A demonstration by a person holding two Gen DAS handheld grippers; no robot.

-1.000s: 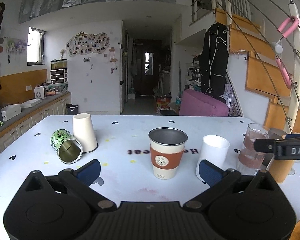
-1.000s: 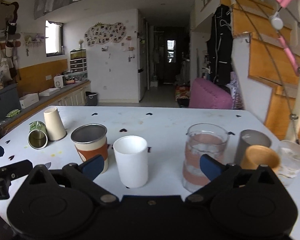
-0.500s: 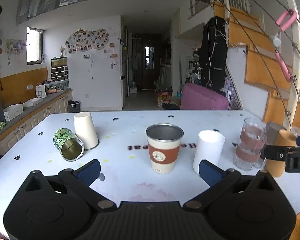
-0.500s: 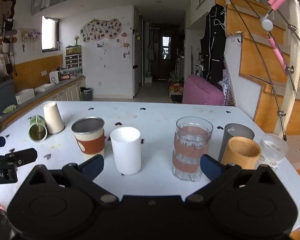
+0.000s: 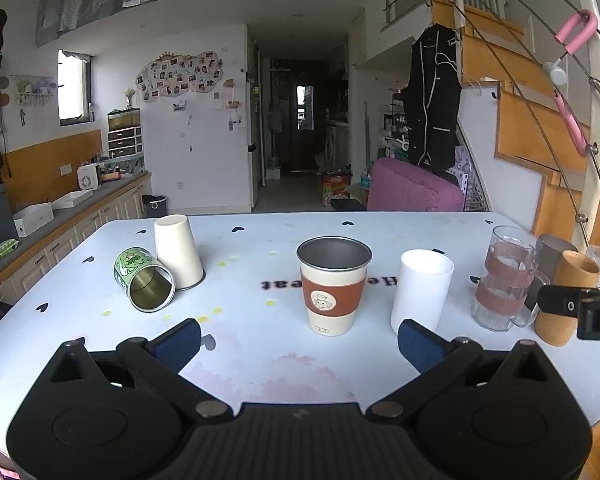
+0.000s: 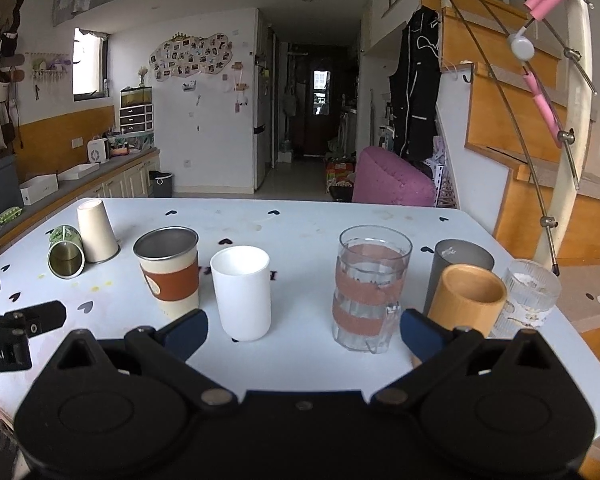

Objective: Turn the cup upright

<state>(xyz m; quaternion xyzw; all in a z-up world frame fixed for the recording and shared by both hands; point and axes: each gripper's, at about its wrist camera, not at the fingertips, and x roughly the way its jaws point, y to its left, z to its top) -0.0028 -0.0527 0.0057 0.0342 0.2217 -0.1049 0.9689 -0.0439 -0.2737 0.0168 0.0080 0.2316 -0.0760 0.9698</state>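
Observation:
A green metal cup (image 5: 144, 280) lies on its side at the table's left, mouth toward me; it also shows in the right wrist view (image 6: 65, 253). Touching or just beside it, a cream cup (image 5: 178, 252) stands upside down, also in the right wrist view (image 6: 97, 236). My left gripper (image 5: 298, 342) is open and empty, low over the near table, in front of the steel cup with a brown sleeve (image 5: 333, 284). My right gripper (image 6: 303, 330) is open and empty, in front of the white cup (image 6: 242, 294) and glass mug (image 6: 370, 288).
A white cup (image 5: 420, 290), glass mug (image 5: 506, 278), grey cup (image 6: 462, 268), wooden cup (image 6: 466, 300) and ribbed glass (image 6: 530, 294) stand upright along the right. The white table (image 5: 260, 352) has hearts printed on it. Its right edge is near the stairs.
Both grippers have drawn back and risen a little from the cups, so more of the table shows. The jaws stayed open. No cup has moved.

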